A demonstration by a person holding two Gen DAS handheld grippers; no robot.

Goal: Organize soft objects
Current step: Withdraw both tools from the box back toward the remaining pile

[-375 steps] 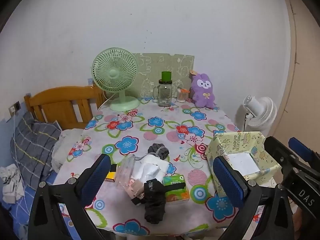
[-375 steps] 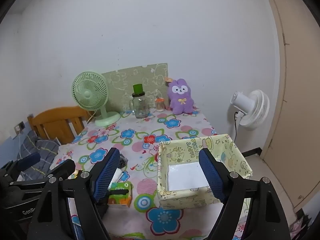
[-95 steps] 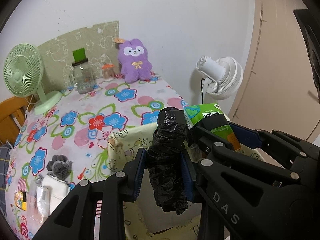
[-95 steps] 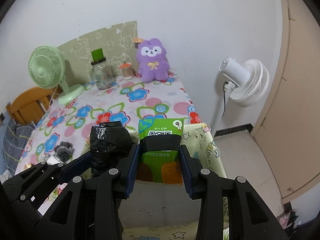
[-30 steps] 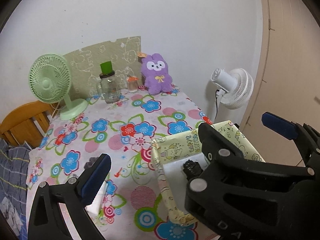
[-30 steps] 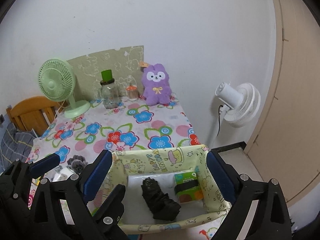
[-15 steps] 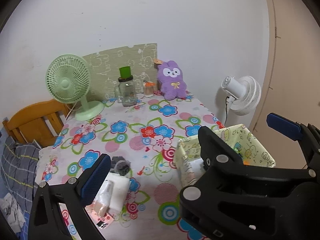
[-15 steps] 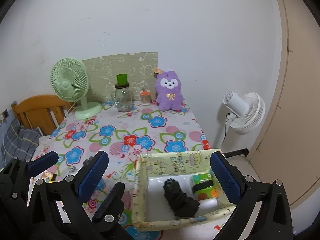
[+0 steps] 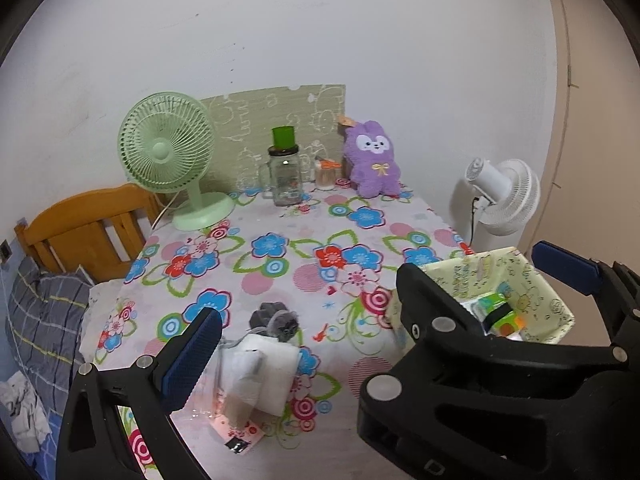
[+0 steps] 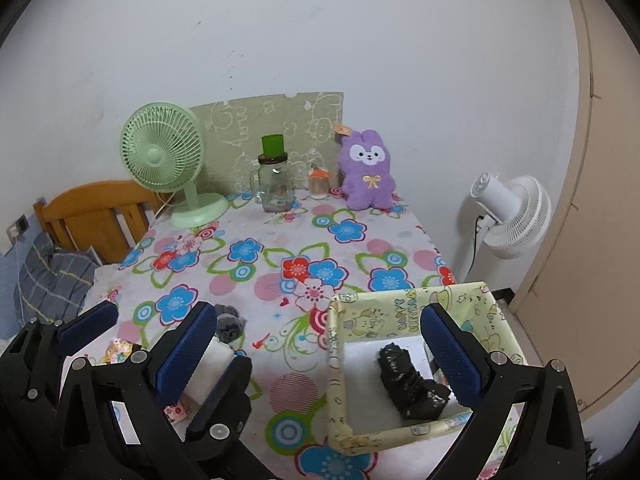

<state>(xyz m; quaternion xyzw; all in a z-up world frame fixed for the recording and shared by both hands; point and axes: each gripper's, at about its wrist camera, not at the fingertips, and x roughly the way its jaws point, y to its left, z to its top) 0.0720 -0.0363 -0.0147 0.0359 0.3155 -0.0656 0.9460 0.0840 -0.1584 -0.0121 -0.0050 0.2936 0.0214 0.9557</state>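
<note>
Both wrist views, taken above the near edge of the flowered table (image 10: 280, 240). We hold the left gripper (image 9: 304, 344) and the right gripper (image 10: 320, 348) with fingers spread wide and nothing between the blue pads.

The yellow patterned box (image 10: 340, 360) sits at the near right corner of the table. In the right wrist view it contains a black crumpled bundle (image 10: 412, 384); in the left wrist view a green tissue pack (image 9: 498, 314) shows in it as well.

The soft things not yet boxed lie together on the near left of the cloth: a white folded pack (image 9: 266, 372), a grey rolled sock (image 9: 276, 320) touching its far edge, and a clear plastic packet (image 9: 232, 408) against its near left side.

The relation that matters: this cluster lies ahead of and slightly below the left gripper, just inside its left finger (image 9: 192, 356), and well to the left of the right gripper's centre. We judge the left hand the nearer. The white pack's long axis runs roughly away from us, so a grasp across its short width should need little wrist turn. The box lies to the right of the cluster, apart from it.
</note>
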